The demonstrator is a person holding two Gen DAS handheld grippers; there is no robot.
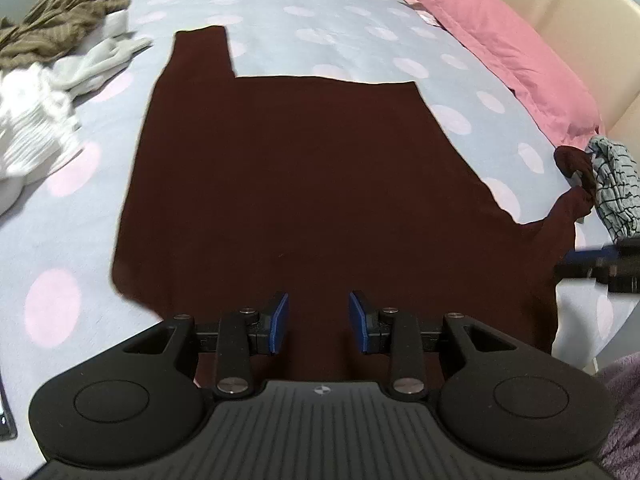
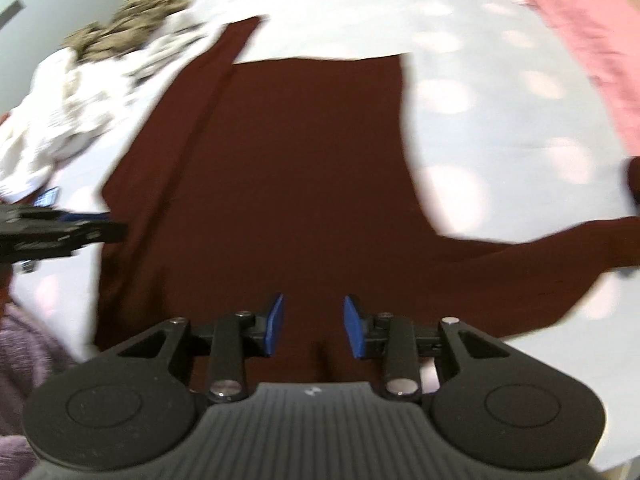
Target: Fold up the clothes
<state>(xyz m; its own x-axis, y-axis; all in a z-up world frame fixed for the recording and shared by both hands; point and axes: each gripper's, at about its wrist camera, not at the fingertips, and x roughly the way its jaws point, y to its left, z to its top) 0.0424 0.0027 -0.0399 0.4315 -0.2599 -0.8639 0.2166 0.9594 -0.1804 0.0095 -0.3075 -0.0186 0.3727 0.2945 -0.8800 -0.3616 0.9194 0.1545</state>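
A dark maroon long-sleeved top (image 1: 300,180) lies flat on the dotted bedsheet (image 1: 320,8). One sleeve (image 1: 200,52) runs straight up its left side. The other sleeve (image 1: 560,220) stretches out to the right. My left gripper (image 1: 319,308) hovers over the near edge of the top, open, with nothing between its blue pads. In the blurred right wrist view the same top (image 2: 300,160) fills the middle, and my right gripper (image 2: 314,312) is open above its near edge, holding nothing. The right gripper also shows at the right border (image 1: 572,266), and the left gripper at the left border (image 2: 80,232).
A heap of brown (image 1: 60,12) and white clothes (image 1: 32,132) lies on the left of the bed. A pink pillow (image 1: 500,52) runs along the beige headboard (image 1: 560,0) on the right. A checked cloth (image 1: 616,184) sits by the outstretched sleeve's end. Purple fuzzy fabric (image 1: 624,400) shows at the near right.
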